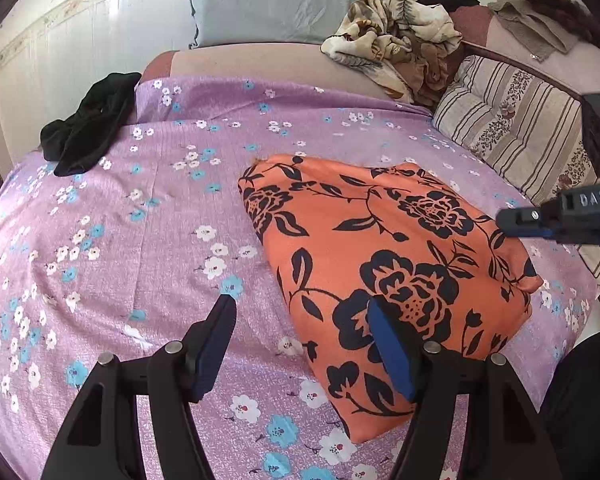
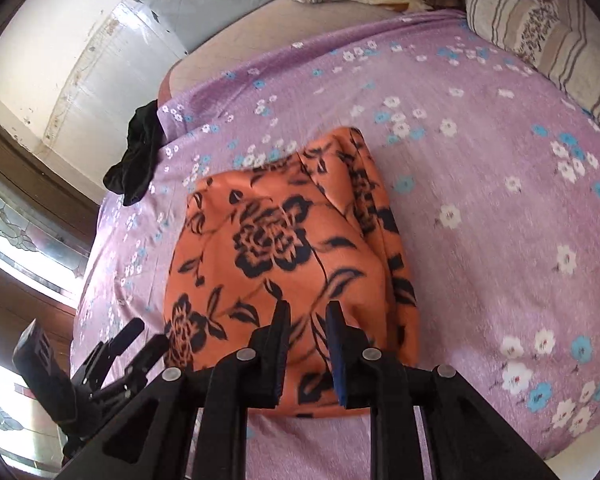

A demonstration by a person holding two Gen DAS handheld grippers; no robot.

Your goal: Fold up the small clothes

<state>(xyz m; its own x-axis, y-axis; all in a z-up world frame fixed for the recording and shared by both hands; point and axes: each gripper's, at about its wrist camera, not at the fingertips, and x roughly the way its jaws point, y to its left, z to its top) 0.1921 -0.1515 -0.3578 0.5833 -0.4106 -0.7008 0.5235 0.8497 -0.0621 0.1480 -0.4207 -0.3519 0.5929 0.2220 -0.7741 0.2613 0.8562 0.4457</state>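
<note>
An orange cloth (image 1: 384, 256) with a black flower print lies folded into a compact block on the bed (image 1: 148, 216), which is covered by a purple sheet dotted with white and blue flowers. The left tool (image 1: 304, 316) hovers over the near edge of the cloth with its jaws spread wide and nothing between them; one blue-padded finger shows over the orange print, the other over the sheet beside it. The right tool (image 2: 308, 320) sits above the near end of the cloth with its jaws only a narrow gap apart, holding nothing visible. A crumpled black garment (image 1: 88, 124) lies well apart at the far left edge of the bed. A striped pillow (image 1: 512, 128) rests along the right side, and a rumpled beige patterned blanket (image 1: 396, 40) lies beyond the sheet, near a grey pillow (image 1: 272, 0).
</note>
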